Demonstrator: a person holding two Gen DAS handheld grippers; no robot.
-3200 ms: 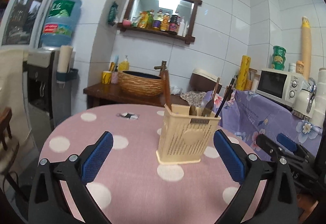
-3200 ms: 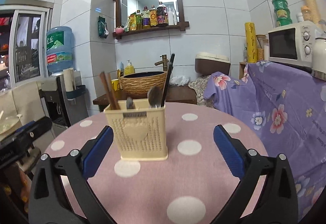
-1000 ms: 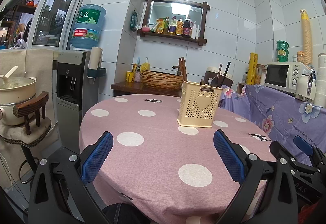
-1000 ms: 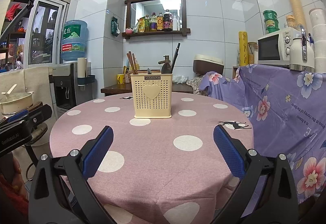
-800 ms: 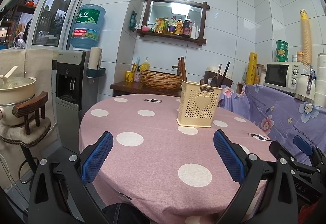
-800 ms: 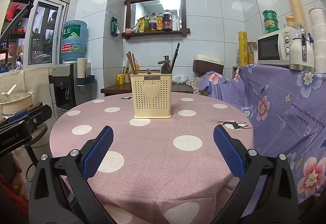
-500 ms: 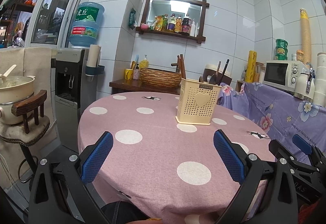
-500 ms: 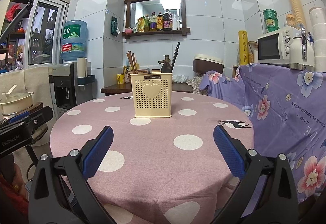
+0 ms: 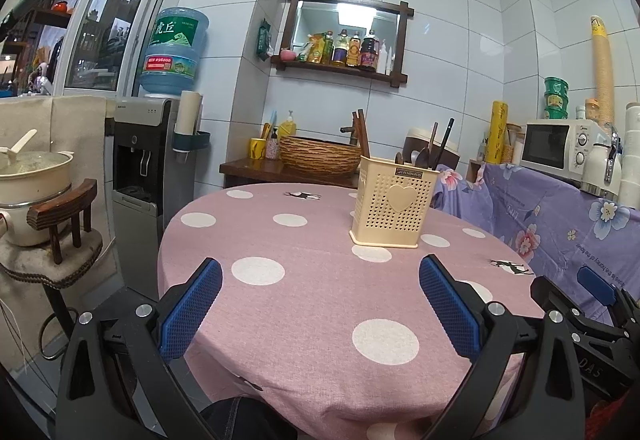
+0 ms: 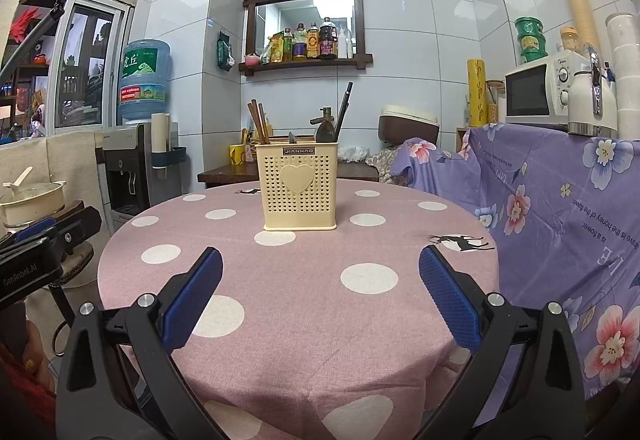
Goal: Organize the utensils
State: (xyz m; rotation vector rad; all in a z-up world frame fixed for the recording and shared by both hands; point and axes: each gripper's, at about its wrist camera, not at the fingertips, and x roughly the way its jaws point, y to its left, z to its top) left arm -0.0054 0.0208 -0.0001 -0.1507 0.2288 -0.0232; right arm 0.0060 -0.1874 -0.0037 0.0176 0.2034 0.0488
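Both grippers, left gripper (image 9: 320, 296) and right gripper (image 10: 320, 288), hang spread and empty, well short of the cream perforated plastic utensil caddy (image 10: 299, 187); no loose utensils show, so hold clear.

Left gripper (image 9: 320, 292) black-framed, blue textured pads (image 9: 190, 306), silver screws; right gripper (image 10: 320, 290) identical

Utensil holder (image 9: 394, 207) upright on dotted table (image 9: 312, 292) w/ utensils (image 9: 424, 153); left gripper (image 9: 320, 276) spread, empty.
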